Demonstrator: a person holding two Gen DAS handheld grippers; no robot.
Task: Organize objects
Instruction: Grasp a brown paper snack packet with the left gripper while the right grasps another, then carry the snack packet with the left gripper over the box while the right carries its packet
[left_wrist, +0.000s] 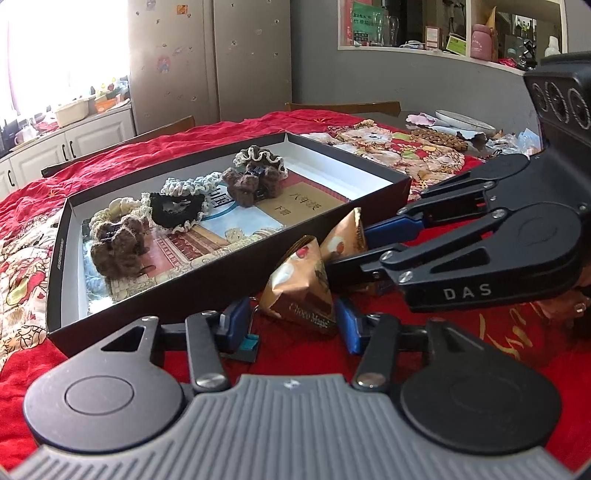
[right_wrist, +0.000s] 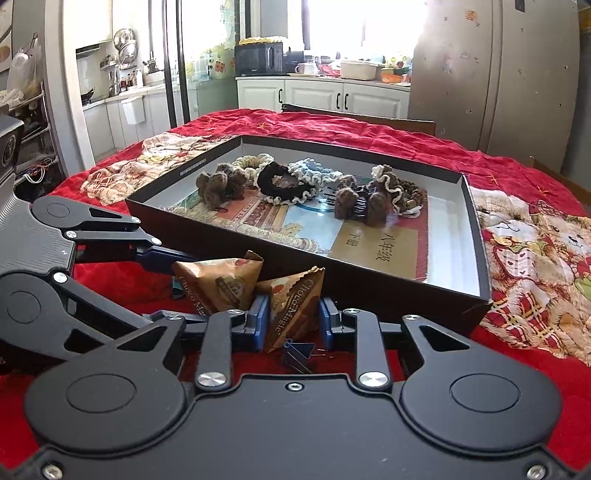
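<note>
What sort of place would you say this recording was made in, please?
Most likely a home kitchen-dining area: white cabinets with a microwave on the counter, a tall refrigerator, and a table under a red cloth.

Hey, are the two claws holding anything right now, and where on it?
Each claw straddles a Choco Magic packet at its lower body: left claw one packet, right claw the other. Firm grip cannot be told.

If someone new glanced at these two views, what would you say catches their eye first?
Probably the two Choco Magic snack packets on the red tablecloth, each sitting between a gripper's blue fingers: the left gripper and the right gripper. Just behind them lies the shallow black box holding knitted scrunchies on a printed booklet.
</note>
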